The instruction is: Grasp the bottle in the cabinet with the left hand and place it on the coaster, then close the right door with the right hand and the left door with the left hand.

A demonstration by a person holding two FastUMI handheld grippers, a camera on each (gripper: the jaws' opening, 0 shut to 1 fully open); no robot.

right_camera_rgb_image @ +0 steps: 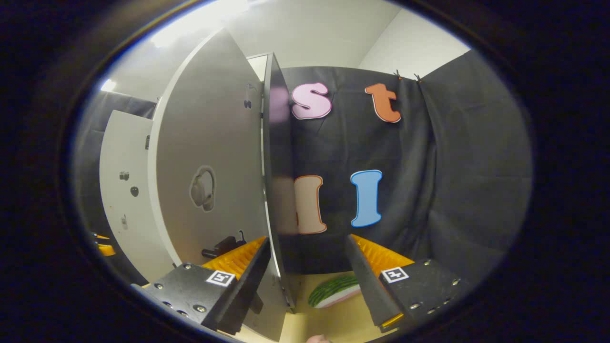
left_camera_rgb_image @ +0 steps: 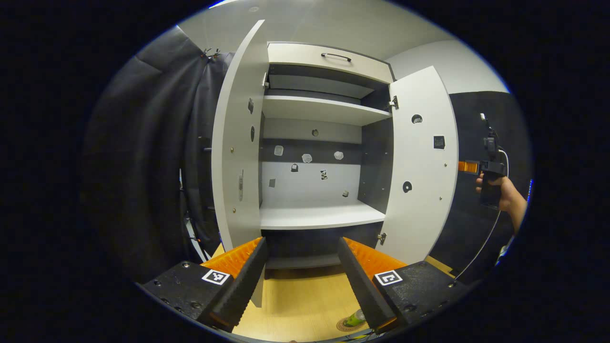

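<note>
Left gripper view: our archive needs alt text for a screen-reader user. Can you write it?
An open claw faces a cabinet with both doors open and bare shelves. Low down, a bottle stands on a coaster.

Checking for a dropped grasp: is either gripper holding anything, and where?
Nothing is held. The left gripper and right gripper are both open with empty gaps.

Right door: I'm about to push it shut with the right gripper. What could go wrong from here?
1. The right door stands wide open, its edge between the open right gripper fingers; it could snag.
2. The bottle on its coaster stands near the left gripper; a low pass might tip it.
</note>
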